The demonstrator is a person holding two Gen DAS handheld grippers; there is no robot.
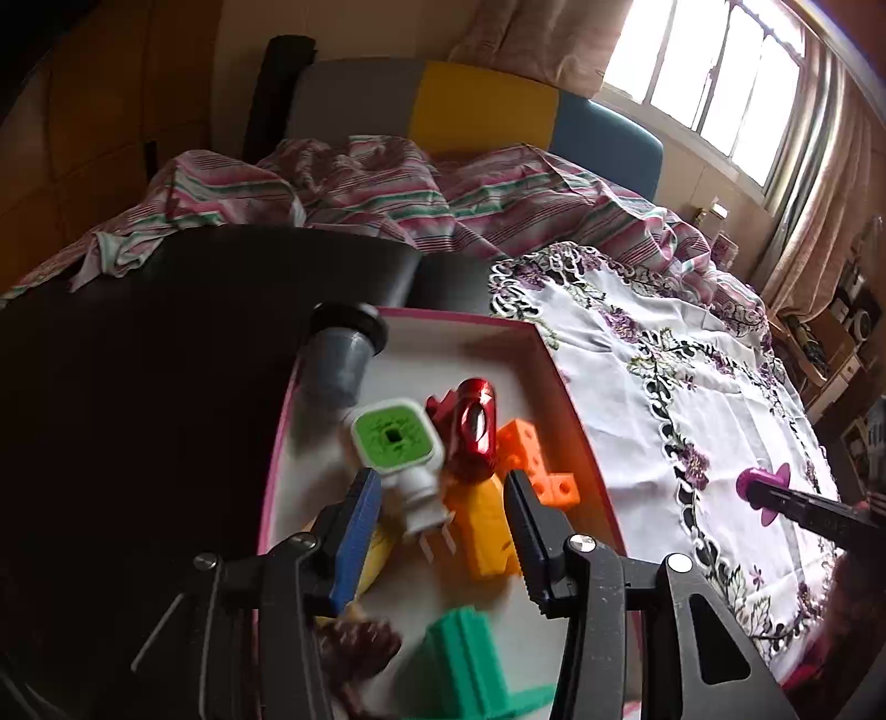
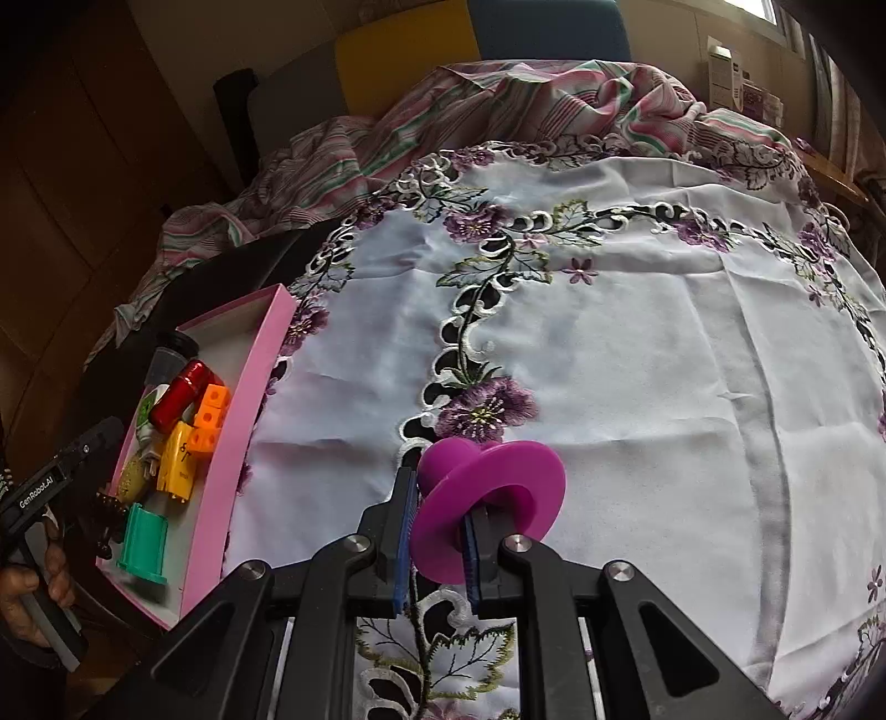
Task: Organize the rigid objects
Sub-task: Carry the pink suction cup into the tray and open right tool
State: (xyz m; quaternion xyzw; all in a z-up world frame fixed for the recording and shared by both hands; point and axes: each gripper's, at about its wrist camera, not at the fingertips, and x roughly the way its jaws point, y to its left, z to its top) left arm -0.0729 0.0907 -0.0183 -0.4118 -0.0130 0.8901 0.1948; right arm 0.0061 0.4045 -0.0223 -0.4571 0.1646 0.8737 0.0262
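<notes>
White lettering "GenRobot.AI" runs along black body of left gripper [image 2: 105, 437], seen at left edge of right wrist view. Black mark resembling "8" with small stroke beside it on yellow block [image 2: 176, 462] inside pink box [image 2: 221, 487]; exact characters uncertain. Print on white cartons [image 2: 725, 72] along far windowsill too small to read.

Home bedroom: rumpled bedding [image 1: 387, 183], curtains [image 1: 554, 39].
</notes>
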